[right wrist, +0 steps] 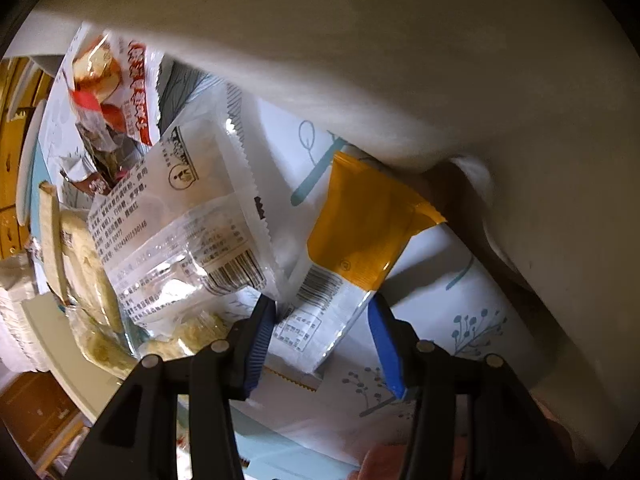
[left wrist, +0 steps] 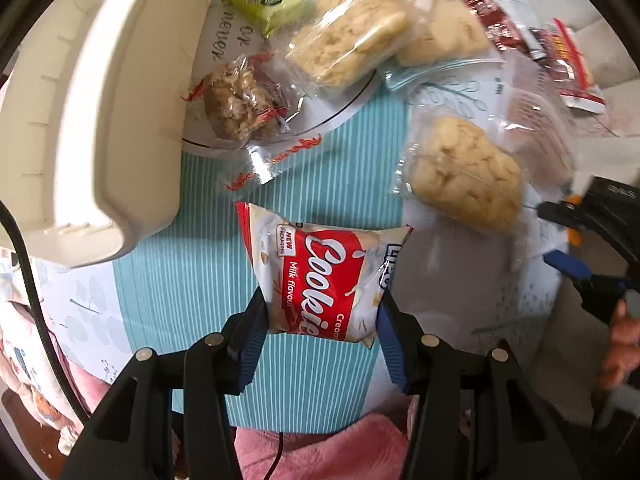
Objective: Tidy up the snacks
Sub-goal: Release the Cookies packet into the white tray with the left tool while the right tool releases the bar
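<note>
A tablecloth (left wrist: pixel 192 216) covers the table — teal with white stripes, paler leaf print toward its edges. Pink fabric (left wrist: pixel 320 444) lies past the near edge — wooden furniture (right wrist: pixel 12 128) beyond.

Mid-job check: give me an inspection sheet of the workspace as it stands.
Surface: striped teal mat over a leaf-print cloth.
Job's things: Cookies packet; yellow-and-white packet; clear rice-cake packs; cream basket.
Clutter: loose wrappers across the mat, red sachets far side.
Grippers: left hand-held gripper shut on the Cookies packet; right hand-held gripper straddles the yellow-and-white packet, contact unclear.
Cables: black cable at left.
Surroundings: pink fabric below.
</note>
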